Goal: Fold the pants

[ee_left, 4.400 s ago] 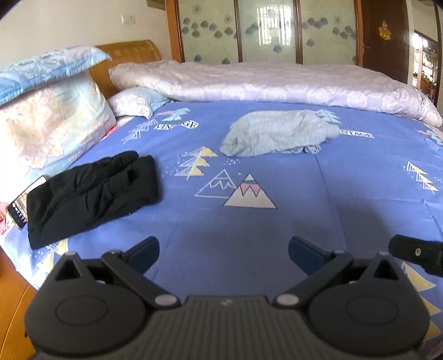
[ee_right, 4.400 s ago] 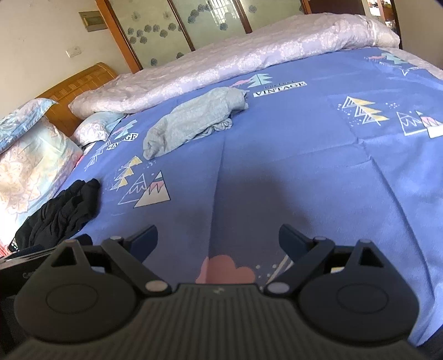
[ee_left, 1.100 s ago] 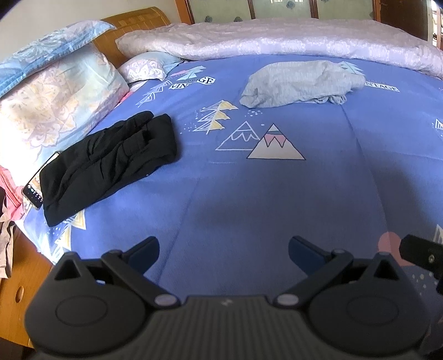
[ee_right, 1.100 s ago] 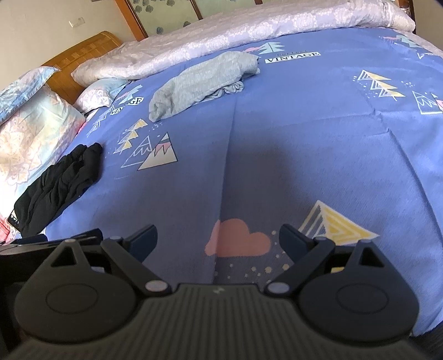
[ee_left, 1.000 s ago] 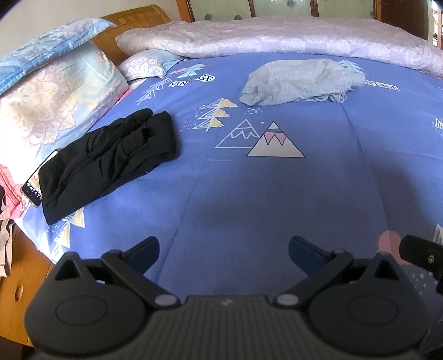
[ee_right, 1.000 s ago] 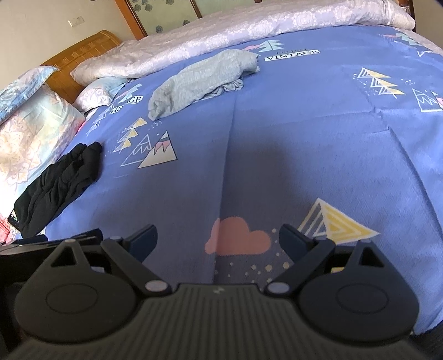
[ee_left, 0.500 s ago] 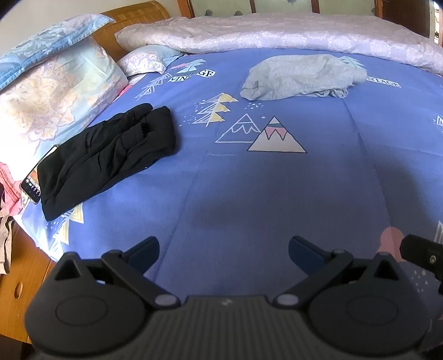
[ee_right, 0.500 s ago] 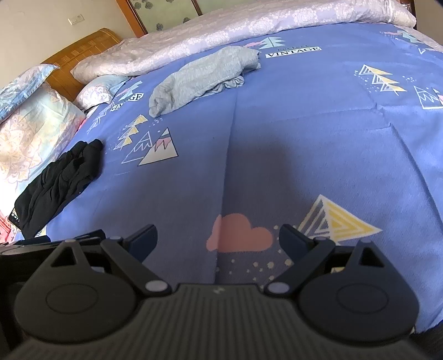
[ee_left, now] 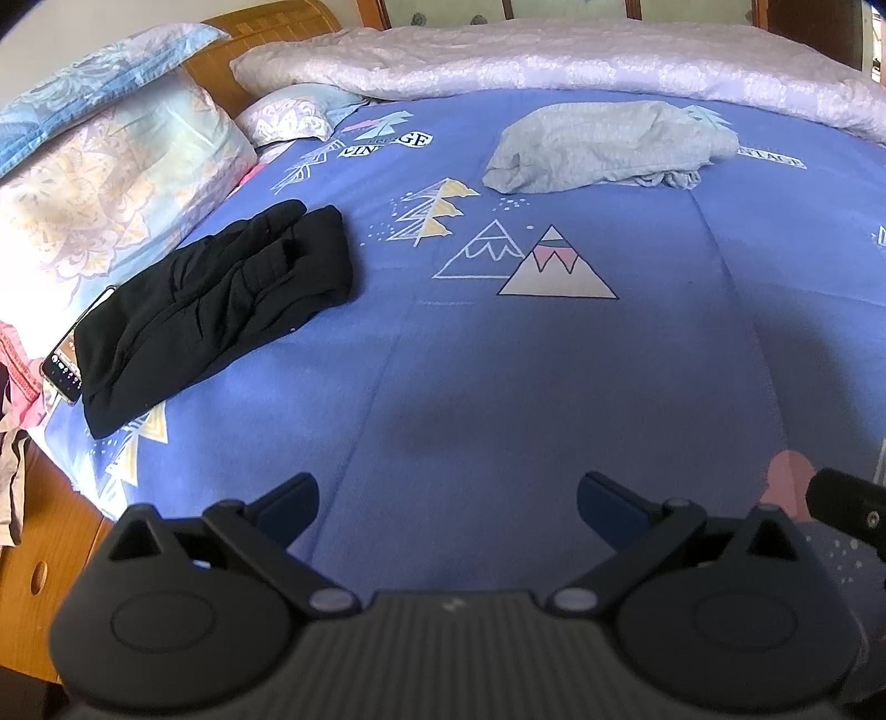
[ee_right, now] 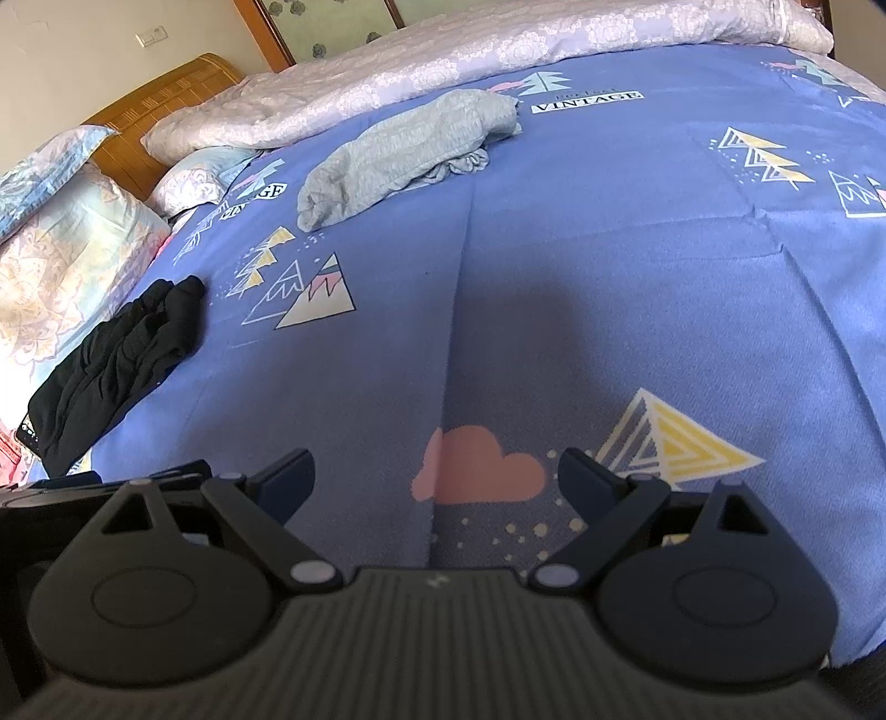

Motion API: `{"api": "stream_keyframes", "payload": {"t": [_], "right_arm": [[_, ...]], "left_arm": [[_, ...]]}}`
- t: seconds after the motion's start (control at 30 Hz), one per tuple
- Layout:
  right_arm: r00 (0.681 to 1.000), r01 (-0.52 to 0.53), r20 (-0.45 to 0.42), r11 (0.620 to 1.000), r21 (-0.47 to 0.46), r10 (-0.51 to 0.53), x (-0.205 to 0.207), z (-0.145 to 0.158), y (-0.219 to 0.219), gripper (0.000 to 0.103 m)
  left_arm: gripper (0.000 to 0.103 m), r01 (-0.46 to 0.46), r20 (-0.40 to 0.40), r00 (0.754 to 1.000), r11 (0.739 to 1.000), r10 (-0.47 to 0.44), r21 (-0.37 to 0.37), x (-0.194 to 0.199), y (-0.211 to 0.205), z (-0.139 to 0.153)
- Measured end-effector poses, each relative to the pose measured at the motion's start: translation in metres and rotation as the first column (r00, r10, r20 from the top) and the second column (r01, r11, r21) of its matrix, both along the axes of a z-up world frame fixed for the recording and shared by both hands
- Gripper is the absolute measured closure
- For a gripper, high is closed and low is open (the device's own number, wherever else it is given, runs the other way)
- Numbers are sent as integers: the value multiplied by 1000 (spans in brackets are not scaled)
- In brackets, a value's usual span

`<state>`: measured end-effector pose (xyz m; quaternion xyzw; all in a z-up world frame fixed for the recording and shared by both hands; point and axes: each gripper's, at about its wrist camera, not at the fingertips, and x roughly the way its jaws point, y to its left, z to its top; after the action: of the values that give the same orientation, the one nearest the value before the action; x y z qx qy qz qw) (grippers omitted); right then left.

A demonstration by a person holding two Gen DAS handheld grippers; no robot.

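Note:
Crumpled light grey pants (ee_left: 603, 147) lie in a heap far back on the blue bedspread (ee_left: 554, 387); they also show in the right wrist view (ee_right: 404, 155). Folded black pants (ee_left: 216, 304) lie at the left near the pillows, also in the right wrist view (ee_right: 122, 349). My left gripper (ee_left: 447, 498) is open and empty above the near part of the bed. My right gripper (ee_right: 436, 476) is open and empty over the pink cloud print, beside the left one.
Pillows (ee_left: 105, 183) and a wooden headboard (ee_left: 266, 33) stand at the left. A rolled pale quilt (ee_left: 554, 61) runs along the far side. A phone (ee_left: 63, 363) lies by the black pants. A wooden bedside surface (ee_left: 39, 554) is at the lower left.
Both grippers have drawn back slightly and tilted down over the near edge of the bed. Both stay open and empty. The clothes have not moved.

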<state>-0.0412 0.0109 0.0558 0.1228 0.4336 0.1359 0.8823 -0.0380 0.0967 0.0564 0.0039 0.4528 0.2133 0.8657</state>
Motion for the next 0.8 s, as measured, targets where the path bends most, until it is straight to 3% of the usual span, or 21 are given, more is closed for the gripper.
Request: {"api": "stream_keyframes", "payload": {"t": [0.8], "right_arm": [[1000,-3,-7,1000,8,3,0,-3,-3,7]], "left_arm": [[0,-4,-12,1000,1000,4,8,0,-1,-3]]}}
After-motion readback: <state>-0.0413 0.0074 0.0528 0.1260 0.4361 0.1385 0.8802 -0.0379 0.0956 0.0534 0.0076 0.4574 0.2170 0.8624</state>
